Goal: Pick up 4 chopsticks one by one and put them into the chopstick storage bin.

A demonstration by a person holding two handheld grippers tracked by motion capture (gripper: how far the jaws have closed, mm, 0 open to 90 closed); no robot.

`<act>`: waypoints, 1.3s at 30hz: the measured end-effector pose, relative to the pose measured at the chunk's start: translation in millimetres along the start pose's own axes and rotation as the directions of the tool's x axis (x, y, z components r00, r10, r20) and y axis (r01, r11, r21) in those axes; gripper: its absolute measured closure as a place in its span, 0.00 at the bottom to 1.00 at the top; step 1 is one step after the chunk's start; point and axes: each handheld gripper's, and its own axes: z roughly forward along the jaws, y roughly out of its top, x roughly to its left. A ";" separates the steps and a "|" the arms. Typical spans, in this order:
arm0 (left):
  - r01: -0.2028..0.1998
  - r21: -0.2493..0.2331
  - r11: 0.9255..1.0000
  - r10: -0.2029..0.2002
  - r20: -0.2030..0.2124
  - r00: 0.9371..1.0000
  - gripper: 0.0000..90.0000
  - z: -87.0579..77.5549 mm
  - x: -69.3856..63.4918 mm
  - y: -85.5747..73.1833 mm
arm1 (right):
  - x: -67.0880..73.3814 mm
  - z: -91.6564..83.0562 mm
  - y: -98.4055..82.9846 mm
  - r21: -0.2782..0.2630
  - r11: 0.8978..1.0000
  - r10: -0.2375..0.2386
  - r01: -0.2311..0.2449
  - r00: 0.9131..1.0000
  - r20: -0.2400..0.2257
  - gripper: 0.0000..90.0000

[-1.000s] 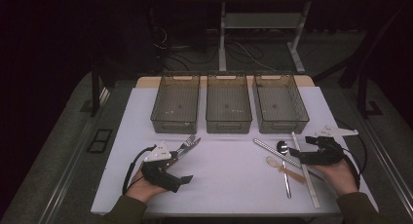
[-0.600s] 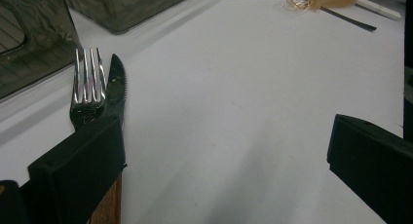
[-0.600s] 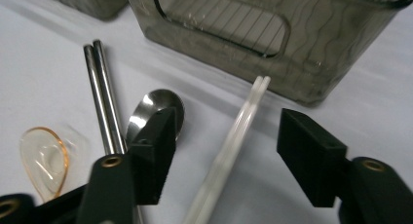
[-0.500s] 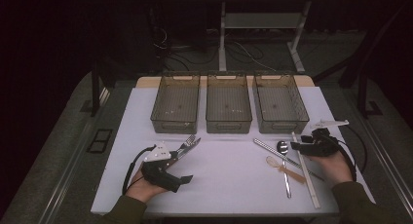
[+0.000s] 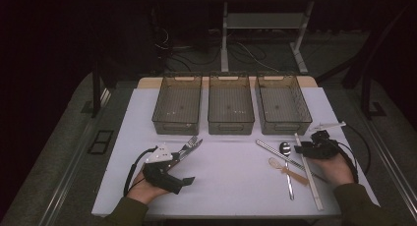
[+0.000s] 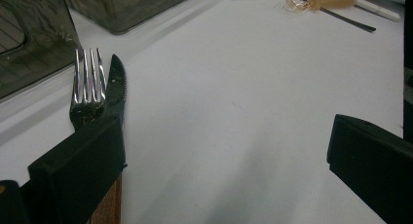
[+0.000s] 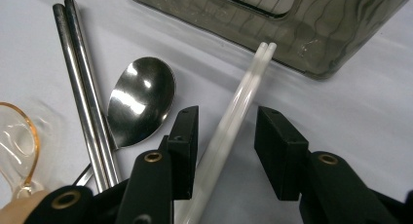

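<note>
A pair of white chopsticks [image 7: 243, 87] [image 5: 310, 179] lies at the right of the white table. My right gripper [image 7: 226, 121] [image 5: 301, 148] sits low over their far end with a jaw on each side. Its jaws have just been closing, and a gap still shows beside the sticks, so it is open. A steel spoon [image 7: 141, 100] [image 5: 285, 148], metal chopsticks [image 7: 80, 73] [image 5: 269, 150] and an amber plastic spoon [image 7: 14, 141] [image 5: 282, 168] lie just left of it. My left gripper [image 6: 224, 131] [image 5: 181, 168] rests wide open. A fork [image 6: 88, 83] and a wooden-handled knife [image 6: 117, 80] lie at its left jaw.
Three smoky see-through bins [image 5: 178, 119] [image 5: 230, 119] [image 5: 282, 119] stand in a row at the back of the table. The right bin's wall [image 7: 292, 24] is just beyond the white chopsticks' tips. Bare table lies between the two hands.
My right gripper has shifted a little and sunk onto the white chopsticks, and its jaws have narrowed around them. The left gripper has stayed put.
</note>
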 end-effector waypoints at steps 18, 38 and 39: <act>-0.005 0.002 1.000 0.005 0.003 1.000 0.00 -0.1 -0.8 0.2 | 1.3 0.1 0.0 0.001 1.000 -0.019 0.019 0.999 0.027 0.77; -0.008 0.011 1.000 0.008 0.008 1.000 0.00 0.8 -1.1 0.1 | -0.2 0.4 1.2 0.008 1.000 -0.026 0.026 1.000 0.007 0.90; -0.008 0.011 1.000 0.008 0.008 1.000 0.00 0.9 -1.0 0.0 | -0.3 0.5 1.7 0.012 1.000 -0.025 0.025 1.000 0.006 0.90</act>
